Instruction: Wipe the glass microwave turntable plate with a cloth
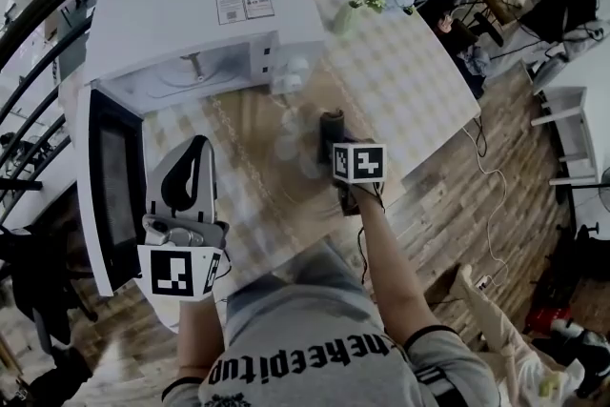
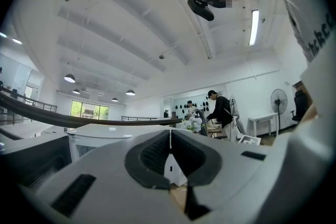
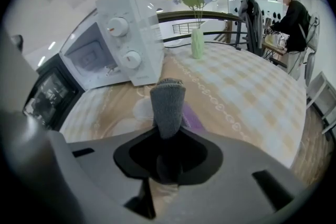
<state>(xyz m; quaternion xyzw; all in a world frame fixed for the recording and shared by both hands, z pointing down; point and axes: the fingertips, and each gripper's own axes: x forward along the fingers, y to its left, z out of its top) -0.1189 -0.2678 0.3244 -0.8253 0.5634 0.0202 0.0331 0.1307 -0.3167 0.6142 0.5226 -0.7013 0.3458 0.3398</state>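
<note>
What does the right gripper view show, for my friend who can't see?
The right gripper pinches a grey cloth that sticks up. Behind stand a white microwave, door open, and a green vase on a checked table.

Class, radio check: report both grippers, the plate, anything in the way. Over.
Left gripper shut, empty. Right gripper shut on cloth, over table. Plate seems inside open microwave, untouched. Door wide open; vase well aside.
</note>
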